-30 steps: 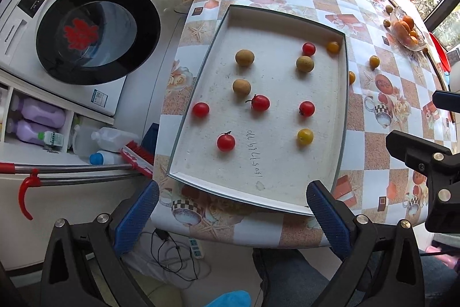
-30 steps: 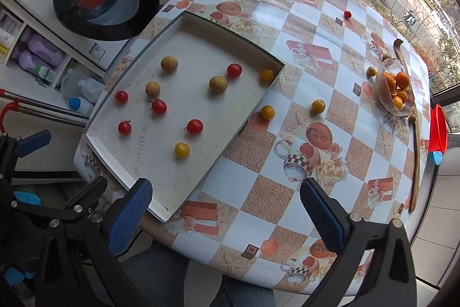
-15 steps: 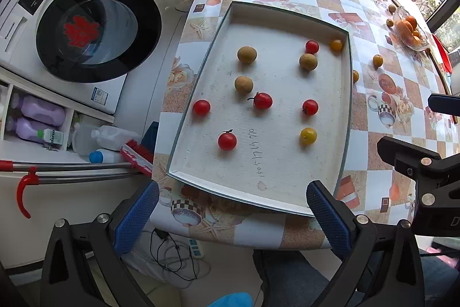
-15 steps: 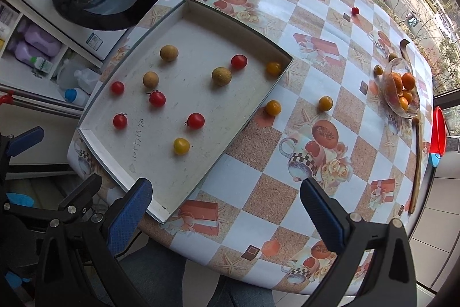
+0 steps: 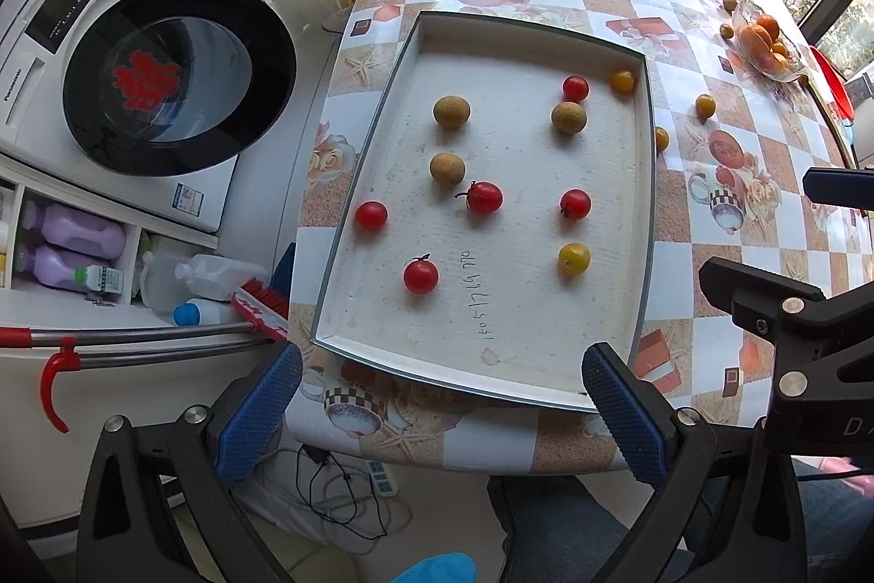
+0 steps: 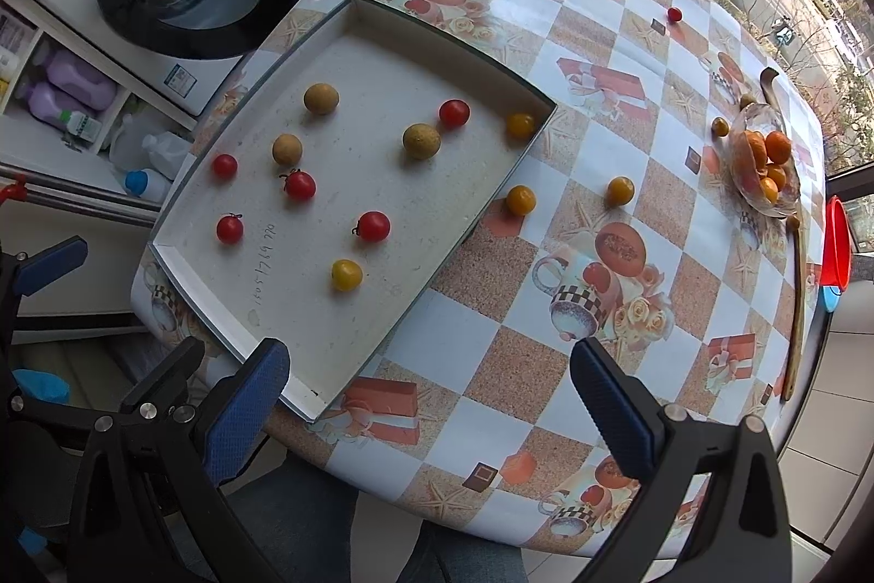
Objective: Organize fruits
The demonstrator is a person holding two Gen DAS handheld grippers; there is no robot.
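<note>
Viewing both wrist feeds, I log a tabletop (image 6: 546,255) under a glossy oilcloth of white and tan checks printed with cups, roses and starfish. A front-loading washing machine (image 5: 136,75) stands off its left edge, with purple bottles (image 5: 71,244) shelved below it, and a window beyond the far edge shows a street with parked scooters.

A shallow rectangular tray (image 5: 647,222) with a white, faintly pitted floor and thin grey rim lies at the near left corner of the tabletop. Handwritten digits mark its floor near the front rim.

Count inside the tray: five red cherry tomatoes (image 5: 420,275), smooth and glossy, two with visible green stems; three brown round fruits (image 5: 451,111), matte and rough-skinned; two yellow-orange tomatoes (image 5: 574,259), one near the front right, one in the far right corner.

Count on the bare tabletop: two orange-yellow tomatoes (image 6: 520,200) just outside the tray's right rim and beyond it; one lone red tomato (image 6: 674,14) toward the far edge. A clear glass dish (image 6: 765,200) near the right edge holds several oranges; I cannot count them exactly. Two small brownish fruits sit beside it.

Left gripper (image 5: 437,413): blue textured fingers (image 5: 257,413) spread wide, empty, at the tray's front rim. Right gripper (image 6: 431,408): fingers (image 6: 617,408) likewise wide apart, empty, over the near edge.
</note>
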